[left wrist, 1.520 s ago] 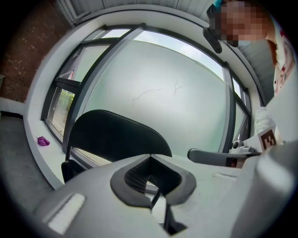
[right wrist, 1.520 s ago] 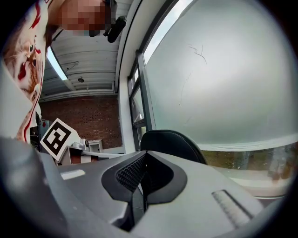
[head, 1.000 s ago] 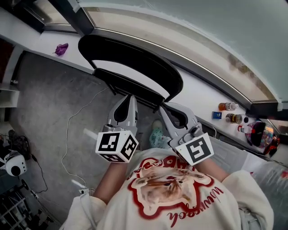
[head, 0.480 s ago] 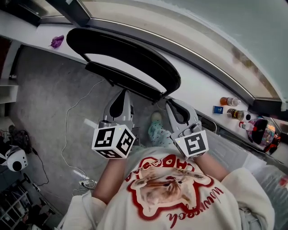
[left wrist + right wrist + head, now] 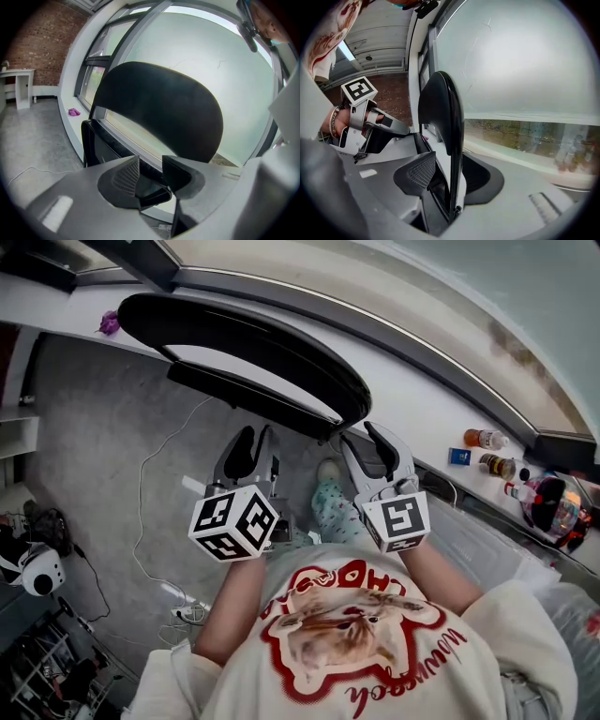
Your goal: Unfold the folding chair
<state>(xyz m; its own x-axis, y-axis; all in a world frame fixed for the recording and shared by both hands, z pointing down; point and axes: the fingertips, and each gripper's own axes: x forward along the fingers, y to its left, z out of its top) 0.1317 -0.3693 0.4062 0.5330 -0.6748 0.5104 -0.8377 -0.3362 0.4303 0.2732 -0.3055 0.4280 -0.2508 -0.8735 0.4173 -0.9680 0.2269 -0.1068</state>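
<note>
The left tool (image 5: 255, 435) points toward twelve o'clock in the head view, tipped a little downward, with the forearm reaching straight out from the chest. Its jaws stand a narrow gap apart. A dark edge of the chair sits low in that gap, and the pads are not seen pressing on it.

The folding chair (image 5: 281, 341) stands at twelve o'clock of both tools, against the window sill. Its black backrest (image 5: 440, 108) arches over the seat edge (image 5: 253, 397), whose long axis runs from ten to four o'clock. Seat and back lie close together, so the chair looks barely opened.

The right tool (image 5: 361, 435) is the nearer one. Its jaws have just been opening, and the chair's thin side edge stands between them, ungripped, closer to the right jaw. That forearm angles in toward eleven o'clock. The unfolding probably depends on parting seat from back across this long axis.
</note>
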